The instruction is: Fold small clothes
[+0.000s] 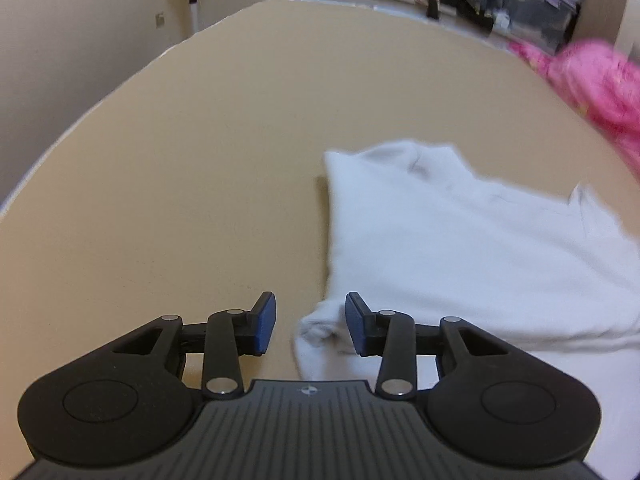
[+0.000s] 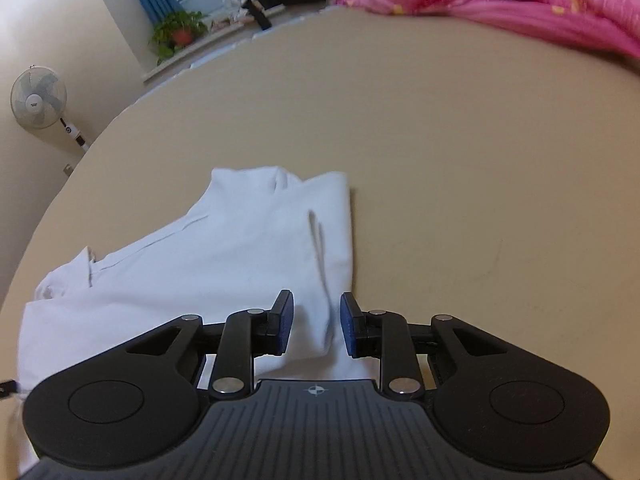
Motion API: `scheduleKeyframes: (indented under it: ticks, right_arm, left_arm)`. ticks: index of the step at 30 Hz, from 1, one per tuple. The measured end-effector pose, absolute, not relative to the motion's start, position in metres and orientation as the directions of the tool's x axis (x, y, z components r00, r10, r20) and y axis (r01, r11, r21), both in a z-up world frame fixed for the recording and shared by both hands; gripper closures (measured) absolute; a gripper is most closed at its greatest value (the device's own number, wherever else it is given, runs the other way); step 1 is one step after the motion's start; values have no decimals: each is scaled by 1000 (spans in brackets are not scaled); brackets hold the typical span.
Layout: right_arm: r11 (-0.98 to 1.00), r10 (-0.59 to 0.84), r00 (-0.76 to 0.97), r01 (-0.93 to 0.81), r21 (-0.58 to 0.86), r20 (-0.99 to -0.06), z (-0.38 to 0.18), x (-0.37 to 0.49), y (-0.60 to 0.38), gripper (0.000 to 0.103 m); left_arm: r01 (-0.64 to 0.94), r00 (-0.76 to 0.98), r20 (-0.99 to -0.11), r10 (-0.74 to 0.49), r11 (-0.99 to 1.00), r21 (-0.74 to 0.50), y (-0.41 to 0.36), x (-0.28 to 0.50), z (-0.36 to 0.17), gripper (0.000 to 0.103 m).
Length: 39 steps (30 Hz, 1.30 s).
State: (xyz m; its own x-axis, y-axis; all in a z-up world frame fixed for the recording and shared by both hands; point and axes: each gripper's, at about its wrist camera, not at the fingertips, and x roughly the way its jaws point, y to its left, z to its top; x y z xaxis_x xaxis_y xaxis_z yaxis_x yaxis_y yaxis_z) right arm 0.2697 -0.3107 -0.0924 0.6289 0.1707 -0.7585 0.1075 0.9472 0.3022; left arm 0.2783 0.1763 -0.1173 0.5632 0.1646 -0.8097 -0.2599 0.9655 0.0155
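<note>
A white garment [image 1: 460, 248] lies partly folded on the beige table [image 1: 180, 184]. In the left wrist view it spreads to the right, and a rolled corner of it [image 1: 320, 336] lies between the open blue pads of my left gripper [image 1: 310, 322]. In the right wrist view the white garment [image 2: 224, 256] spreads to the left on the table [image 2: 480, 184]. Its right folded edge runs down between the open pads of my right gripper [image 2: 316, 322]. Neither gripper is closed on the cloth.
A pink quilt [image 2: 500, 0] lies along the table's far right edge; it also shows in the left wrist view [image 1: 600, 84]. A windowsill with a potted plant [image 2: 178, 34] and piled clutter is beyond the table. A standing fan [image 2: 38, 98] is at the left wall.
</note>
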Motion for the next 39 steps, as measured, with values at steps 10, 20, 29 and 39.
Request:
scheduleKeyframes:
  ticks: [10, 20, 29, 39]
  right_arm:
    - [942, 86, 775, 141, 304, -626, -23, 212, -302, 62]
    - [954, 148, 822, 27, 298, -550, 32, 57, -315, 59]
    - [946, 137, 717, 111, 306, -684, -14, 13, -362, 84]
    - [884, 254, 511, 221, 412, -821, -63, 6, -375, 80]
  left_arm:
    - [-231, 710, -676, 200, 972, 45, 160, 211, -52, 58]
    - [-156, 786, -606, 125, 988, 1, 98, 70, -19, 33]
    - [-179, 640, -758, 124, 984, 9, 106, 22, -57, 100]
    - [-273, 486, -874, -18, 947, -171, 139, 1, -110, 85]
